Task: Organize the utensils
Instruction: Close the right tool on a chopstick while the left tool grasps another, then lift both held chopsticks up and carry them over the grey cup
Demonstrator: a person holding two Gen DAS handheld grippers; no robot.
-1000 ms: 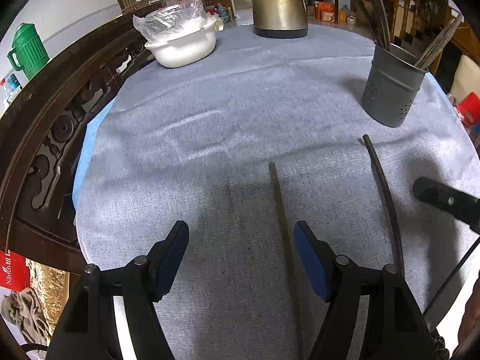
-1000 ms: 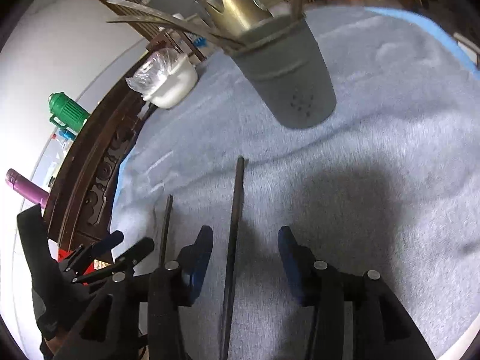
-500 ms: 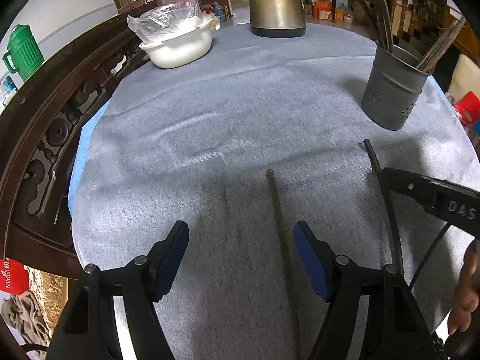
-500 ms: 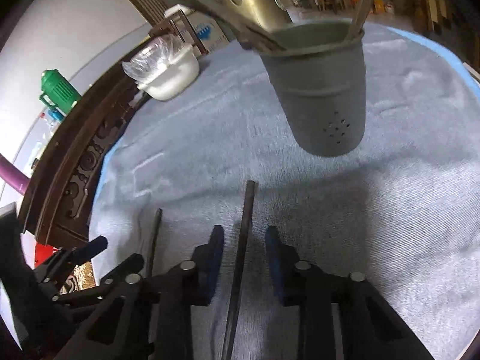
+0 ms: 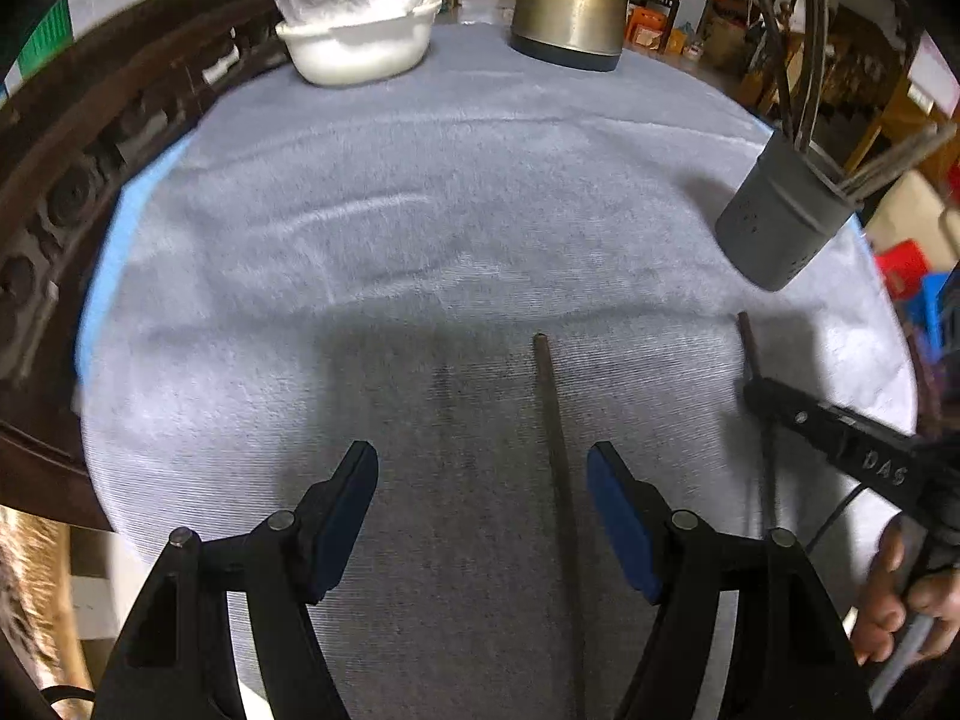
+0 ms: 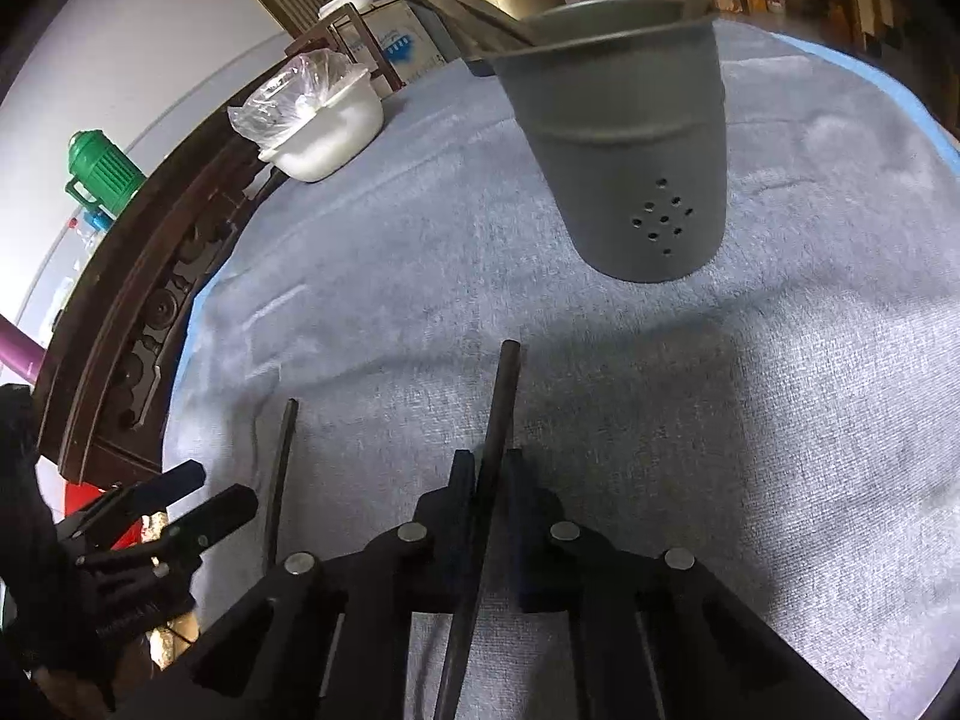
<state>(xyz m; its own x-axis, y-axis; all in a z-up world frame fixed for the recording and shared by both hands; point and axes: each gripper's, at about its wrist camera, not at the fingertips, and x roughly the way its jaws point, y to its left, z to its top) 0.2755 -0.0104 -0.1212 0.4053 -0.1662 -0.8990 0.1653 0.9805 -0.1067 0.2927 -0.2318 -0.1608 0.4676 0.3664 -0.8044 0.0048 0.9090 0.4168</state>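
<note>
Two dark chopsticks lie on the grey tablecloth. My right gripper is shut on the right chopstick, whose tip points toward the grey perforated utensil holder. The holder holds several utensils and also shows in the left wrist view. My left gripper is open, low over the cloth, with the left chopstick lying between its fingers nearer the right pad. The right gripper shows there on the right chopstick. The left chopstick and left gripper show in the right wrist view.
A white bowl covered with plastic and a brass kettle stand at the table's far side. A dark carved wooden chair back curves along the left edge. A green jug stands beyond it.
My right gripper moved forward over the right chopstick and closed its fingers on it. The left gripper stayed open over the left chopstick and shifted slightly.
</note>
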